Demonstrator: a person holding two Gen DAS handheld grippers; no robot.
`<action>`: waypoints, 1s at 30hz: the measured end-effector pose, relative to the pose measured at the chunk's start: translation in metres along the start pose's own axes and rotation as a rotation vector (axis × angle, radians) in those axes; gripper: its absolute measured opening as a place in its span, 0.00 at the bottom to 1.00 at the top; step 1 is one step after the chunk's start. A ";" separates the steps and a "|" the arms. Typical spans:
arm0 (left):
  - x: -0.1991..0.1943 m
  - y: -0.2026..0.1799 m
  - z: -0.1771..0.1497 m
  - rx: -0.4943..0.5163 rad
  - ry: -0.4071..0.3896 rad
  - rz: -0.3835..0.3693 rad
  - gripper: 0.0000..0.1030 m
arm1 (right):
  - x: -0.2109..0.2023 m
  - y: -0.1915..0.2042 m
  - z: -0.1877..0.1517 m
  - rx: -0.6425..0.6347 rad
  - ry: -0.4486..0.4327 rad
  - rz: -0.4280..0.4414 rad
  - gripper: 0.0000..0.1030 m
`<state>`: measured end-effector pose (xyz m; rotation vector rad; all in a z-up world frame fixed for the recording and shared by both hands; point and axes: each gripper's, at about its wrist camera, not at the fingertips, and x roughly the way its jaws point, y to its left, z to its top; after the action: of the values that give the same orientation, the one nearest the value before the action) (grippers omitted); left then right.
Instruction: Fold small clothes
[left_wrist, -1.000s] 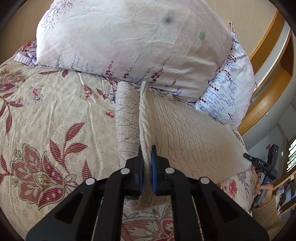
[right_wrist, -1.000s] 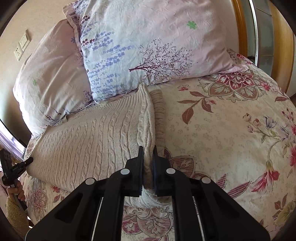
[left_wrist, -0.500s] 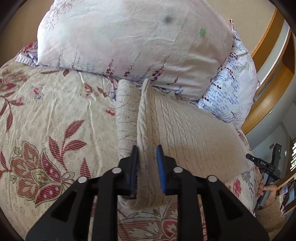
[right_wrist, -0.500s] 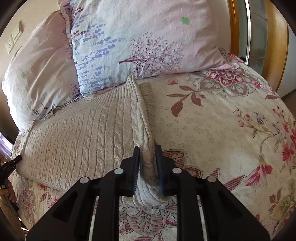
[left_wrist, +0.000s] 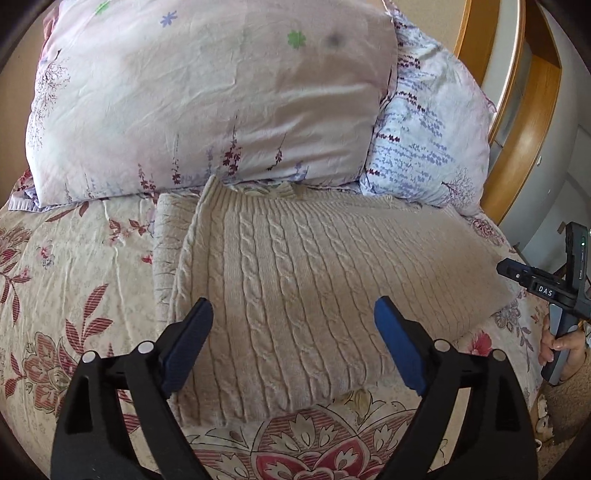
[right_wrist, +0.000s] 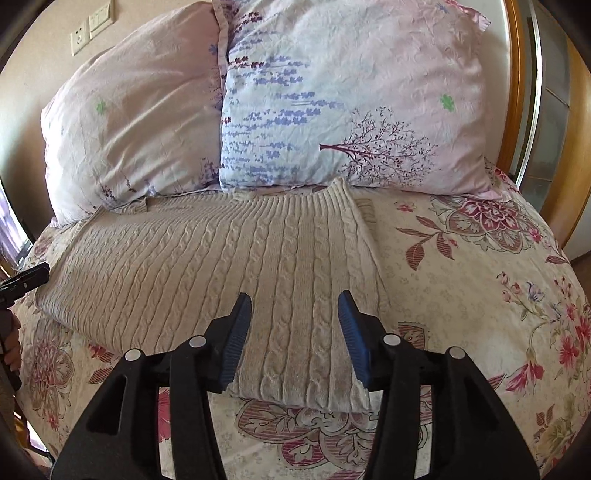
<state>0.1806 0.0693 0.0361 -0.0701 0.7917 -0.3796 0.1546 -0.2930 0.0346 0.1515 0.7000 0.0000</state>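
A cream cable-knit sweater (left_wrist: 295, 280) lies flat and folded on the floral bedspread, its ribbed collar against the pillows. My left gripper (left_wrist: 293, 314) hovers over its near left part, jaws opening wide, blue pads off the knit. In the right wrist view the same sweater (right_wrist: 229, 266) spreads leftward, and my right gripper (right_wrist: 295, 306) hangs over its near right corner. Its jaws are opening too, with nothing pinched. At the right edge of the left wrist view the right gripper (left_wrist: 546, 288) shows, held in a hand.
Two flowered pillows (left_wrist: 207, 96) (right_wrist: 351, 99) stand against the wall behind the sweater. A wooden bed frame (left_wrist: 517, 147) runs along the right side. The floral bedspread (right_wrist: 480, 280) extends to the right of the sweater. Wall sockets (right_wrist: 90, 27) sit at the upper left.
Both grippers let go of the sweater's raised edges and opened. The pinched folds dropped flat onto the sweater. Both grippers pulled back and rolled level.
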 end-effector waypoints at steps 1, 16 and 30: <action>0.004 -0.001 -0.001 0.004 0.017 0.017 0.88 | 0.002 0.000 -0.001 -0.002 0.011 -0.008 0.53; 0.034 -0.007 -0.011 0.033 0.109 0.170 0.98 | 0.028 0.022 -0.014 -0.168 0.122 -0.151 0.72; -0.015 0.054 0.028 -0.151 0.009 0.127 0.98 | 0.021 0.023 0.012 -0.073 0.152 -0.036 0.79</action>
<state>0.2075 0.1224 0.0550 -0.1581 0.8279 -0.1994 0.1800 -0.2707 0.0334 0.0695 0.8531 0.0023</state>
